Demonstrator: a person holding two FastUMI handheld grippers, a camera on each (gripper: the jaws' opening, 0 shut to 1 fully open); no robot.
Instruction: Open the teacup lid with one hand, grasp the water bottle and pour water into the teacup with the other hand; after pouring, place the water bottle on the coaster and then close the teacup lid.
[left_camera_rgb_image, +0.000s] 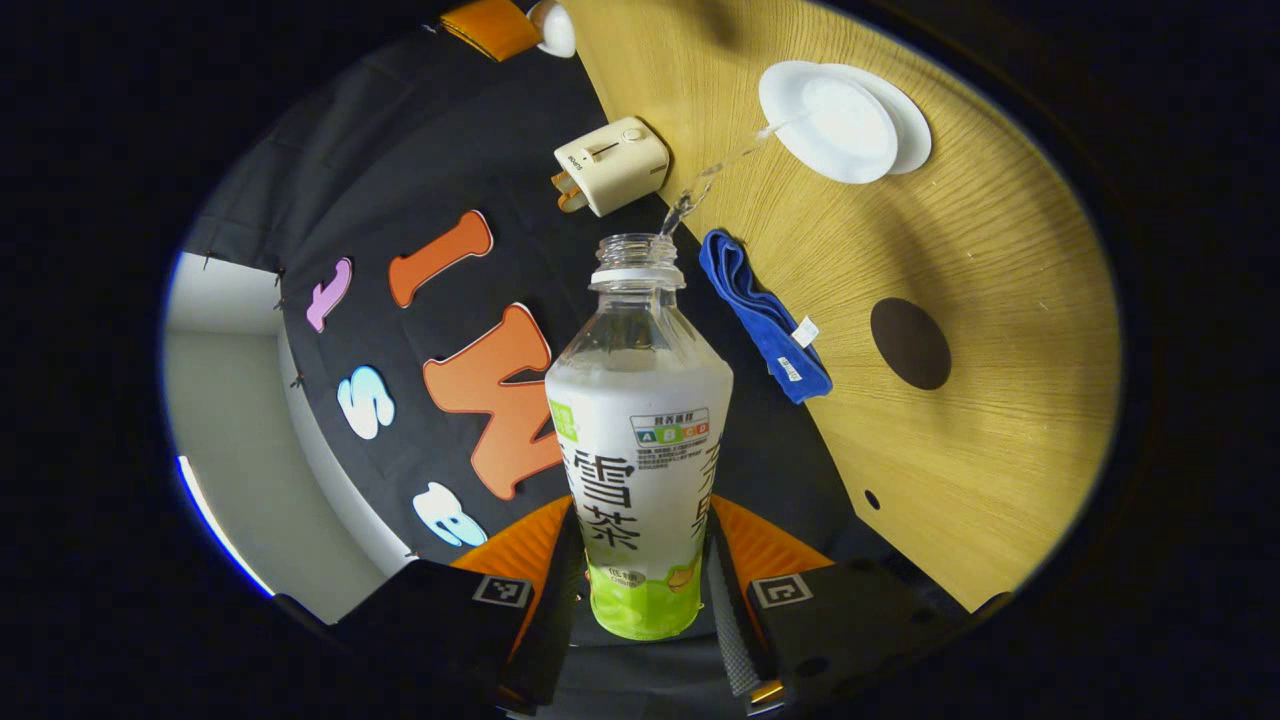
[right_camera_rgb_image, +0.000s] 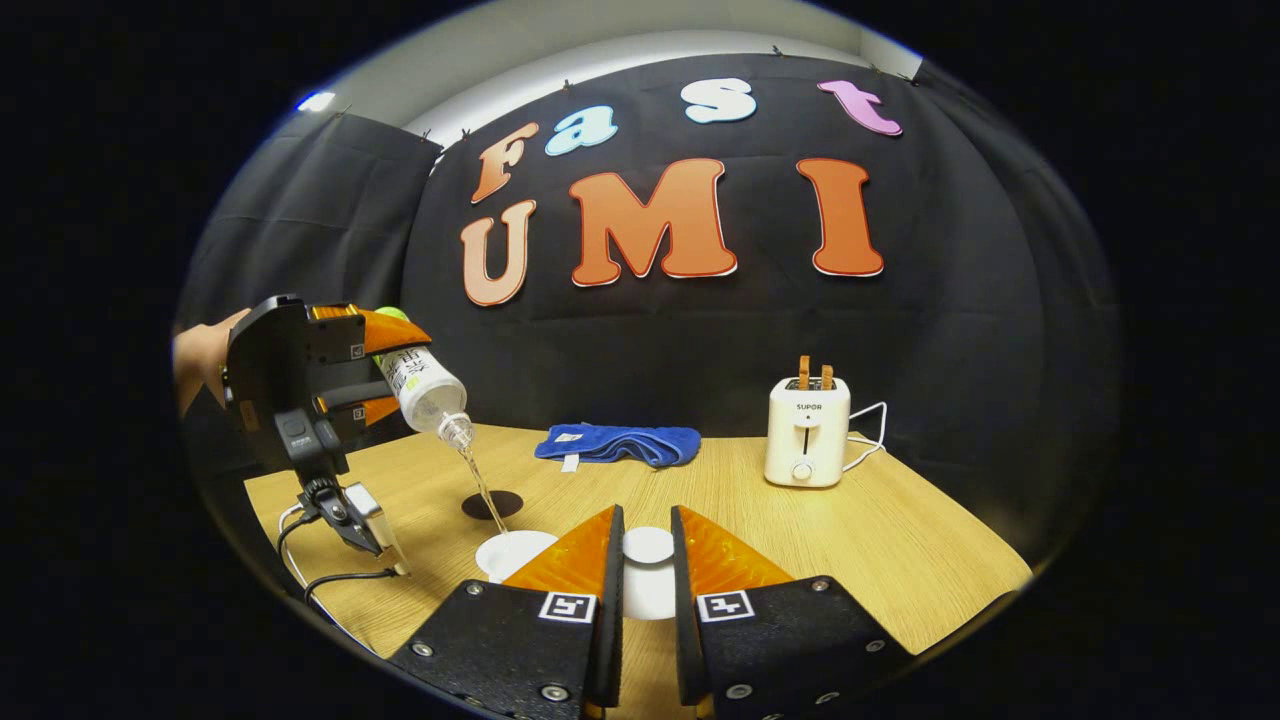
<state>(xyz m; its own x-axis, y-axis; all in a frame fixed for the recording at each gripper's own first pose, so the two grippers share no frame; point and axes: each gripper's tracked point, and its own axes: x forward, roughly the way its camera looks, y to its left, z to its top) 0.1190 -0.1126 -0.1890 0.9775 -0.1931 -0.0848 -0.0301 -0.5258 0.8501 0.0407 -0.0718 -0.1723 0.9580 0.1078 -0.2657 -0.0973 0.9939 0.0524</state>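
My left gripper (left_camera_rgb_image: 642, 512) is shut on a clear water bottle (left_camera_rgb_image: 640, 400) with a white and green label. The bottle is uncapped and tilted, and a thin stream of water (left_camera_rgb_image: 715, 170) runs from its mouth into the open white teacup (left_camera_rgb_image: 840, 125) on its saucer (left_camera_rgb_image: 915, 130). In the right gripper view the left gripper (right_camera_rgb_image: 400, 370) holds the bottle (right_camera_rgb_image: 425, 385) above the table, pouring into the teacup (right_camera_rgb_image: 512, 552). My right gripper (right_camera_rgb_image: 646, 512) is shut on the white teacup lid (right_camera_rgb_image: 648, 560), held just right of the cup. A dark round coaster (left_camera_rgb_image: 910, 343) lies bare on the table.
A folded blue cloth (right_camera_rgb_image: 615, 442) lies at the back of the wooden table (right_camera_rgb_image: 900, 540). A cream toaster (right_camera_rgb_image: 808, 430) with toast in it stands at the back right. A cable (right_camera_rgb_image: 330, 580) hangs from the left gripper near the table's left edge.
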